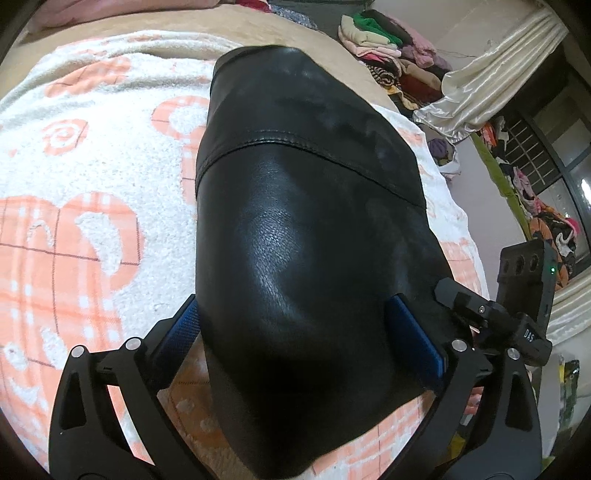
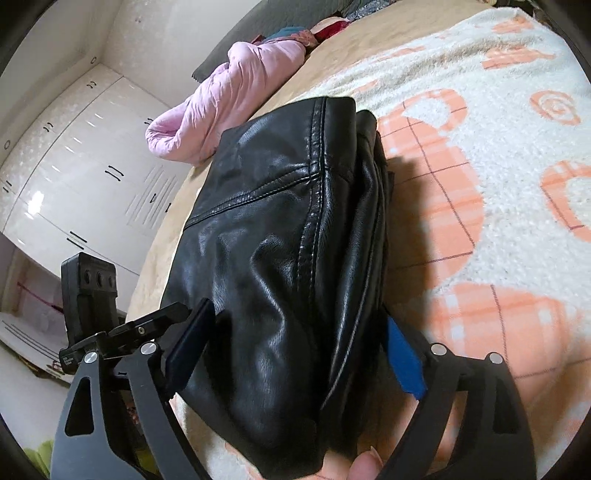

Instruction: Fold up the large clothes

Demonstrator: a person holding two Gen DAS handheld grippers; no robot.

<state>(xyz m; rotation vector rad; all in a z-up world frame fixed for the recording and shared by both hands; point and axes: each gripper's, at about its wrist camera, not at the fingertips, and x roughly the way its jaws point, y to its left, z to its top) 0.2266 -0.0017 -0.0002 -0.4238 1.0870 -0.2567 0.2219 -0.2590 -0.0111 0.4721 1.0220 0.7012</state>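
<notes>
— Seen from the left wrist: folded black leather jacket [image 1: 306, 236], lying on a white-and-orange patterned blanket [image 1: 92, 192] spread over a bed [image 1: 295, 26]. Left gripper [image 1: 299, 332] spread wide, blue pads either side of the jacket's near end, nothing clamped.

— Pressing on the leather?

— Left pad apart from it at the edge; right pad [image 1: 413, 339] just beside or brushing the surface, hard to tell which. No squeeze visible.

— And from the right wrist?

— Same jacket [image 2: 280, 251], stitched seam running along its top ridge, folded layers stacked at the blanket [image 2: 480, 155] side. Right gripper [image 2: 295, 347] likewise wide apart, straddling the near end, jaws not biting. Fingertip [image 2: 364, 467] showing at the bottom edge, below the jacket.

— Surroundings?

— Pink quilt [image 2: 221, 107] bunched near the head of the bed, white wardrobe [image 2: 85, 173] beyond. In the left view, heaped clothes [image 1: 388, 40] and a cream curtain [image 1: 491, 74] along the far side. Each view catching the other gripper's black body at its edge.
</notes>
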